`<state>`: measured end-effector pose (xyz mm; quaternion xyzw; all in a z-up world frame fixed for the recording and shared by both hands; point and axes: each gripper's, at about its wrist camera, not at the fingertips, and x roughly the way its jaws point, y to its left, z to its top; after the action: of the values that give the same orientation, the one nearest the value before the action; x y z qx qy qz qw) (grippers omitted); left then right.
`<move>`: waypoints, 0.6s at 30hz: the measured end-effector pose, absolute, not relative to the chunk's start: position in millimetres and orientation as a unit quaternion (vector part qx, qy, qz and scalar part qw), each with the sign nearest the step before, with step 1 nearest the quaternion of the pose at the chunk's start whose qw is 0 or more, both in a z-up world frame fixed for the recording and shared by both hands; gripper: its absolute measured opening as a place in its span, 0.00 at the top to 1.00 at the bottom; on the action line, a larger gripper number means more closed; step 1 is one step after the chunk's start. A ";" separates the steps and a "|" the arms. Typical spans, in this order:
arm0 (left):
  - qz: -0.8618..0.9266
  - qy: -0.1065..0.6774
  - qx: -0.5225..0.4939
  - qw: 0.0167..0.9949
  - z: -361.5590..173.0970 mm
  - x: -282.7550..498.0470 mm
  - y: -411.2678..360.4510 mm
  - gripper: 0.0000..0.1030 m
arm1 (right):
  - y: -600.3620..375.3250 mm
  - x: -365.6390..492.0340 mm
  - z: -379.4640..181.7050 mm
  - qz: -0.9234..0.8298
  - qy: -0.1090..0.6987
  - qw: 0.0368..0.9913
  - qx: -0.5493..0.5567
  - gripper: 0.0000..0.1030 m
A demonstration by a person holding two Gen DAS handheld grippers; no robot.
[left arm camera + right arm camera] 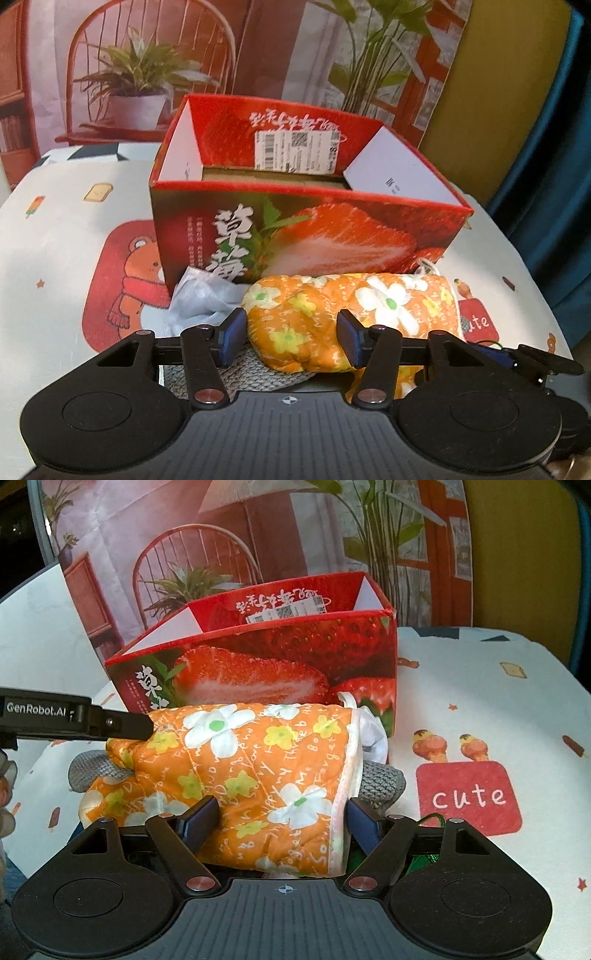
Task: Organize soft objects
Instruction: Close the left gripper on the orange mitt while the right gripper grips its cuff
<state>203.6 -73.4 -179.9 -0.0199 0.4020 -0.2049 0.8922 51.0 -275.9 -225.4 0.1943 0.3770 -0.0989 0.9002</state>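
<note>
While both grippers straddle an orange floral oven mitt (258, 775), the pick-up step of the tidy-up appears to be in hand. The left gripper (291, 338) has its blue pads spread wide around the mitt's rounded end, one pad at each side, and I cannot tell whether they are pressing it. The right gripper (282, 821) brackets the cuff end the same way, its jaws wide apart and the cloth bulging between them; no firm pinch is visible. The mitt lies on the cartoon-print tablecloth (480, 709), just in front of the strawberry box (306, 232), which stands open-topped and shows only a bare cardboard floor.

Judging by the layout, the next move calls for closing on the mitt, lifting it clear of the front wall and lowering it into the box.

Counted: 1 box, 1 orange mitt in full view with a second piece of the same print (110, 801) beneath it, 1 grey knitted item (380, 781) underneath, 1 white gauzy pouch (199, 295) against the box, and 1 green object (428, 860) barely showing.
</note>
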 end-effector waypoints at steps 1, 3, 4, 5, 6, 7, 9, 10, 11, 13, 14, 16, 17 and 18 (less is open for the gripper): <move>-0.204 0.406 -0.022 0.891 -181.2 205.3 -72.6 0.45 | -276.9 51.9 -225.5 -0.099 0.378 0.899 0.198 0.27; -0.200 0.409 -0.027 0.890 -181.6 207.3 -69.1 0.45 | -278.9 53.6 -225.1 -0.098 0.381 0.897 0.202 0.27; -0.197 0.410 -0.030 0.890 -181.1 208.3 -67.0 0.45 | -279.3 54.4 -225.1 -0.098 0.383 0.896 0.201 0.27; -0.194 0.411 -0.034 0.890 -180.8 208.7 -64.6 0.45 | -279.4 55.3 -224.8 -0.097 0.385 0.896 0.201 0.27; -0.196 0.415 -0.041 0.887 -181.8 209.3 -62.7 0.45 | -279.7 56.2 -224.2 -0.095 0.388 0.895 0.200 0.27; -0.201 0.422 -0.050 0.883 -183.1 210.2 -61.4 0.45 | -280.1 56.8 -224.3 -0.093 0.391 0.894 0.200 0.27; -0.211 0.433 -0.065 0.874 -186.2 211.6 -61.3 0.45 | -281.1 58.8 -222.8 -0.087 0.399 0.889 0.206 0.31; -0.214 0.434 -0.066 0.872 -186.5 212.1 -62.8 0.46 | -280.9 60.2 -221.6 -0.083 0.404 0.887 0.205 0.35; -0.216 0.430 -0.062 0.874 -185.0 211.7 -65.3 0.57 | -279.7 62.1 -219.2 -0.081 0.410 0.886 0.200 0.38; -0.214 0.418 -0.039 0.882 -180.3 207.8 -70.7 0.71 | -274.5 65.3 -213.0 -0.073 0.417 0.888 0.179 0.48; -0.215 0.411 -0.029 0.886 -177.2 206.1 -72.3 0.75 | -271.6 66.9 -208.5 -0.069 0.418 0.890 0.166 0.58; -0.219 0.398 -0.024 0.891 -171.1 203.5 -72.5 0.78 | -267.8 69.8 -200.6 -0.061 0.419 0.894 0.144 0.72; -0.219 0.393 -0.024 0.893 -168.6 202.8 -71.5 0.80 | -267.3 71.1 -197.1 -0.059 0.419 0.895 0.138 0.77; -0.218 0.389 -0.025 0.895 -166.4 202.4 -70.7 0.80 | -267.9 72.2 -194.3 -0.056 0.419 0.896 0.135 0.80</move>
<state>202.4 -70.7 -166.4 -0.0245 0.3890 -0.2181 0.8947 72.2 -267.9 -194.3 0.1351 0.4192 -0.0563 0.8960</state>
